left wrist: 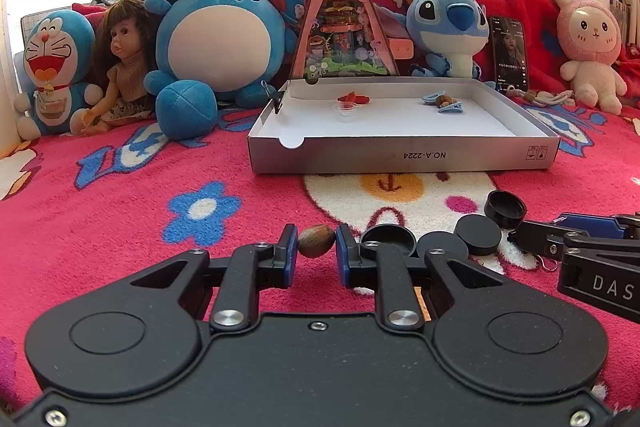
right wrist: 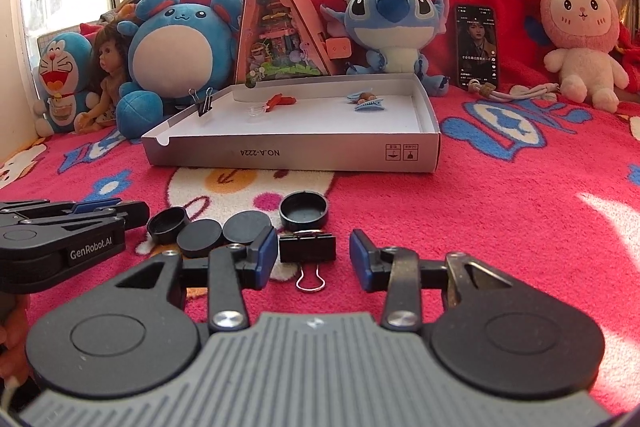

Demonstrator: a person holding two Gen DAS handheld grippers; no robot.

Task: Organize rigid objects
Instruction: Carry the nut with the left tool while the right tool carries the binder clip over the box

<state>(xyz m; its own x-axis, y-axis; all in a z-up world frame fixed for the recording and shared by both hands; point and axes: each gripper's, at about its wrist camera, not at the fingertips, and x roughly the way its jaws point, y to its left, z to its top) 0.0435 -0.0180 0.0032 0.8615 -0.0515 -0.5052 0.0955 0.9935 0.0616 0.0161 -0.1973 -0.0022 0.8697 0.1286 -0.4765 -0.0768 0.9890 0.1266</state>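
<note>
Left wrist view: the left gripper [left wrist: 316,247] is closed on a small brown nut [left wrist: 316,241], pinched between its two blue pads just above the pink patterned blanket [left wrist: 120,227]. At about two o'clock from the nut lie four black round caps [left wrist: 478,235], two of them turned hollow side up. The right gripper [left wrist: 520,229] enters from three o'clock. At twelve o'clock sits a shallow white box [left wrist: 400,155], open at the top, which contains a red piece [left wrist: 352,98] beside a clear cup [left wrist: 346,111], and blue hair clips [left wrist: 444,102]. A black binder clip [left wrist: 276,97] is fixed on the box's left wall.

Right wrist view: the right gripper [right wrist: 314,259] stands partly open. A second black binder clip [right wrist: 307,247] lies on the blanket between its blue pads, touching neither, its wire handle towards six o'clock. The caps lie at ten to twelve o'clock of this clip. The left gripper [right wrist: 138,213] reaches in from nine o'clock; the nut cannot be seen here. The white box sits at twelve o'clock, with plush toys [right wrist: 394,27] in a row behind it.
</note>
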